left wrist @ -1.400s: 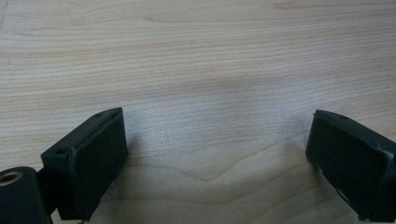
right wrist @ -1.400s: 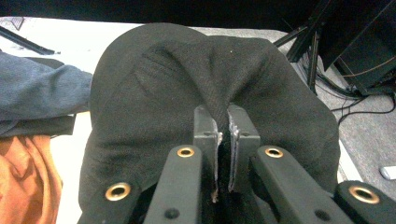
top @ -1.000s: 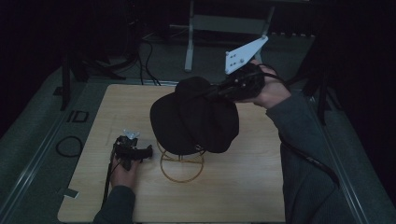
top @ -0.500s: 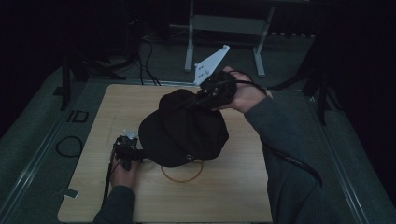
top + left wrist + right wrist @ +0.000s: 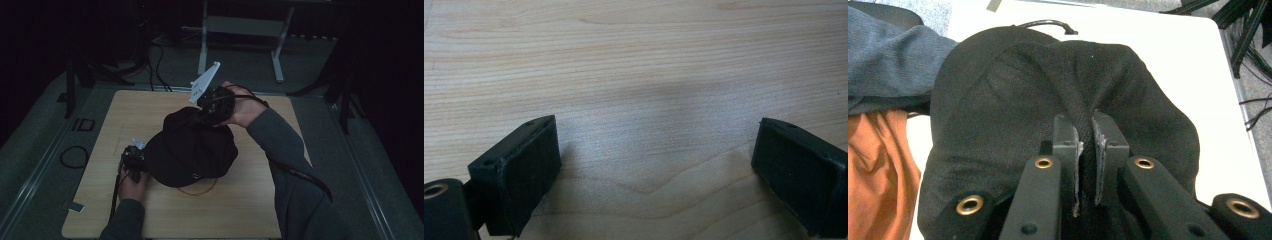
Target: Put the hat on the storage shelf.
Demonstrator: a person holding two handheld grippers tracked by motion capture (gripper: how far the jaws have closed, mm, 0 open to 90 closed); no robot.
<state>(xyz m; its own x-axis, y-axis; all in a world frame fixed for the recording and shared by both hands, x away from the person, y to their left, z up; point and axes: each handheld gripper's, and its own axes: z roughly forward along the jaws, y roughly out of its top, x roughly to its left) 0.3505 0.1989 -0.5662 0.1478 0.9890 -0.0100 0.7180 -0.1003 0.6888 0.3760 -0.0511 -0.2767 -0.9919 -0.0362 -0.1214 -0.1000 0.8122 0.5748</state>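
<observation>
Left tongs (image 5: 134, 159) rest on the bench (image 5: 150, 107) just left of the hat (image 5: 192, 150), same spot as a second ago; jaws stand wide apart with nothing between them, only bare wood ahead. The hat has come down and leftward since the earlier frames and now sits over the gold wire stand (image 5: 200, 187), whose ring peeks out beneath its near edge; placement looks nearly done, release pending. Right tongs (image 5: 1087, 145), at the hat's far right side, are clamped together on a fold of its crown fabric.
</observation>
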